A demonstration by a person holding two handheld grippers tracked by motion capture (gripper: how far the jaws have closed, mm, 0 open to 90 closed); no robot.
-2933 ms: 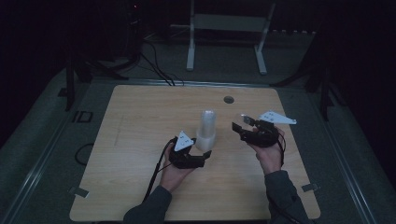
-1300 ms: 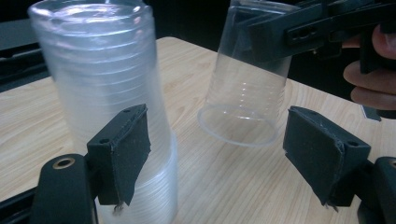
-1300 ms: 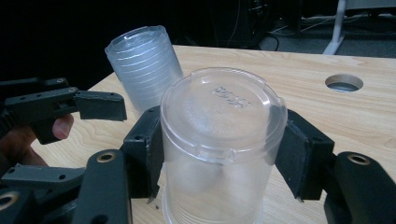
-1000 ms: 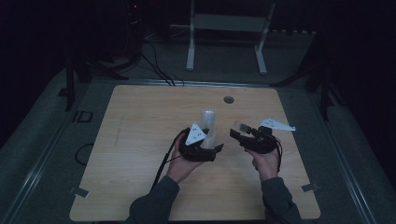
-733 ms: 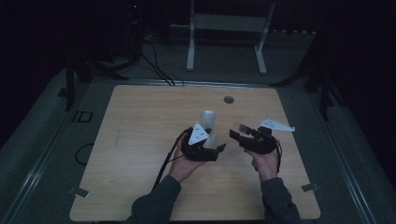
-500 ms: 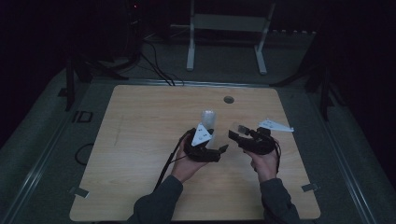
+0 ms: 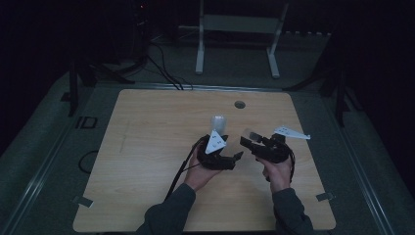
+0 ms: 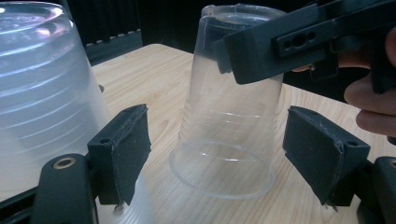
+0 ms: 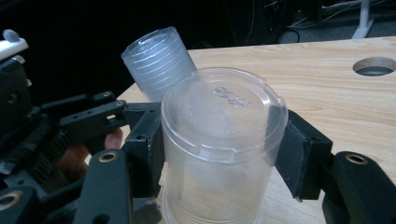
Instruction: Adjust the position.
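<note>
An upturned clear plastic cup (image 9: 219,140) is clamped near its base by my right gripper (image 9: 223,154), shut on it, just right of the table's middle (image 7: 250,134). Its rim (image 8: 222,172) sits at or just above the wood; I cannot tell which. My left gripper (image 8: 222,158) is open around the cup's lower part, both pads (image 8: 322,158) standing apart from the wall. A stack of frosted upturned cups (image 8: 42,93) stands beside the left pad, outside the jaws. In the high view the stack (image 7: 218,122) rises behind the left gripper (image 7: 235,149), facing the right gripper (image 7: 249,142).
The wooden table (image 7: 147,147) has a round hole (image 7: 240,104) near its far edge. A white stand (image 7: 240,29) and cables lie on the dark floor beyond. Tape tabs (image 7: 82,200) mark the near corners. Both forearms come in from the near edge.
The left gripper has moved right, in front of the stack, up to the right gripper's cup. The right gripper has shifted slightly left and nearer, still shut on the cup.
</note>
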